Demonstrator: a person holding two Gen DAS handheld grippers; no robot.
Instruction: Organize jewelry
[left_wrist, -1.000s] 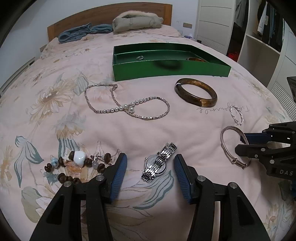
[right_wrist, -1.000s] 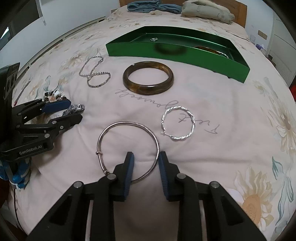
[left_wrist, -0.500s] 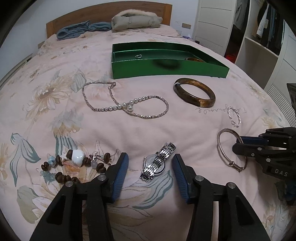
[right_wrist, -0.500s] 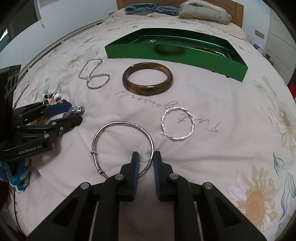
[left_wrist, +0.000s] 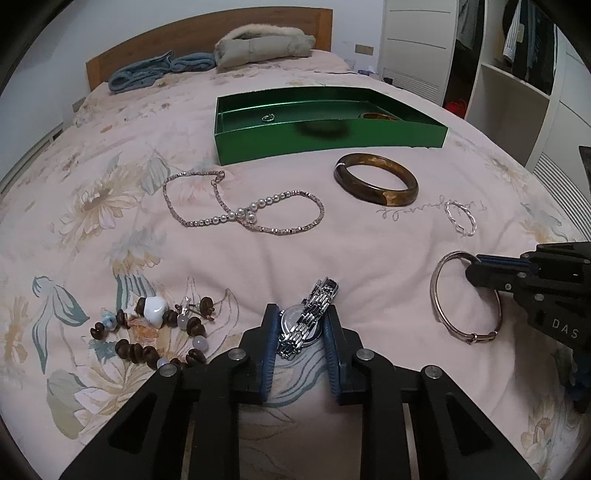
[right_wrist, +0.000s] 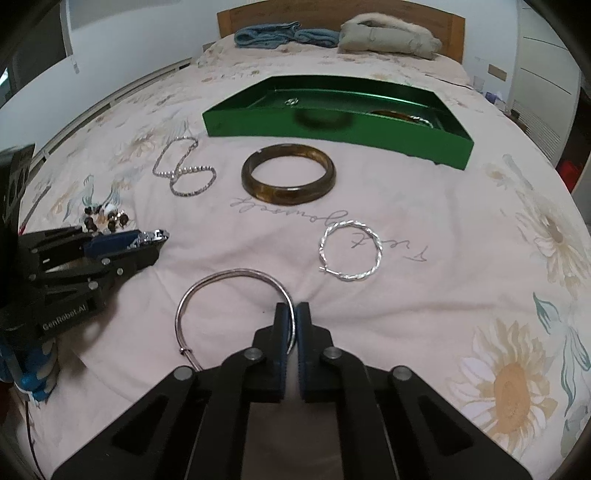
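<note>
My left gripper (left_wrist: 300, 328) is shut on a silver watch (left_wrist: 308, 322) lying on the bed. My right gripper (right_wrist: 293, 317) is shut on the rim of a thin silver bangle (right_wrist: 207, 291), which also shows in the left wrist view (left_wrist: 441, 306). A green tray (left_wrist: 258, 144) stands further back and holds a small ring (left_wrist: 267, 118) and a gold bangle (left_wrist: 380, 116). A brown bangle (left_wrist: 375, 183), a pearl necklace (left_wrist: 243, 214), a twisted silver hoop (right_wrist: 351, 251) and a beaded bracelet (left_wrist: 155, 332) lie loose on the bedspread.
The floral bedspread (left_wrist: 92, 192) covers the whole bed. Folded blue cloth (left_wrist: 159, 70) and a beige coat (left_wrist: 262, 46) lie by the wooden headboard (left_wrist: 207, 37). A white wardrobe (left_wrist: 517, 85) stands at the right.
Both grippers have closed: the left onto the watch, the right onto the thin silver bangle's rim. Both have moved slightly forward over their items.
</note>
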